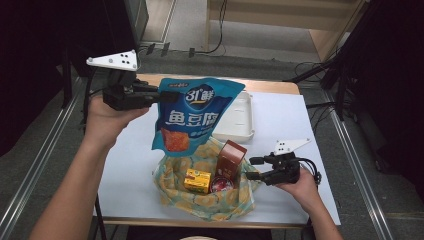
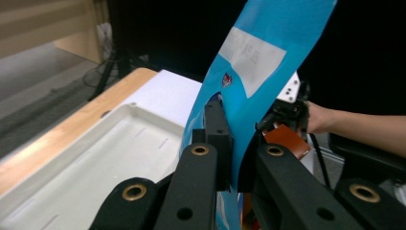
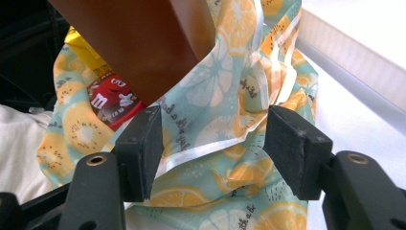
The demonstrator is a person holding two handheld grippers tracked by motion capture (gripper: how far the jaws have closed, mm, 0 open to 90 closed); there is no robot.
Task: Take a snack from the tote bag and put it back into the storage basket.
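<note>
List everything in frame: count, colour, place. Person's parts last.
snack pouch: 1, blue with white lettering and an orange food picture, held up above the table by its left edge
fabric bag: 1, pale teal with an orange-slice print, open on the table's near middle
tall carton: 1, brown-red, standing in the fabric bag
small box: 1, yellow, in the fabric bag
candy packet: 1, red, in the fabric bag beneath the tall carton
tray: 1, white, far side of the table
table: 1, white cover, wooden edge
left gripper: 1, black, shut on the snack pouch
right gripper: 1, black, open at the fabric bag's right edge
forearms: 2, entering from the bottom
</note>
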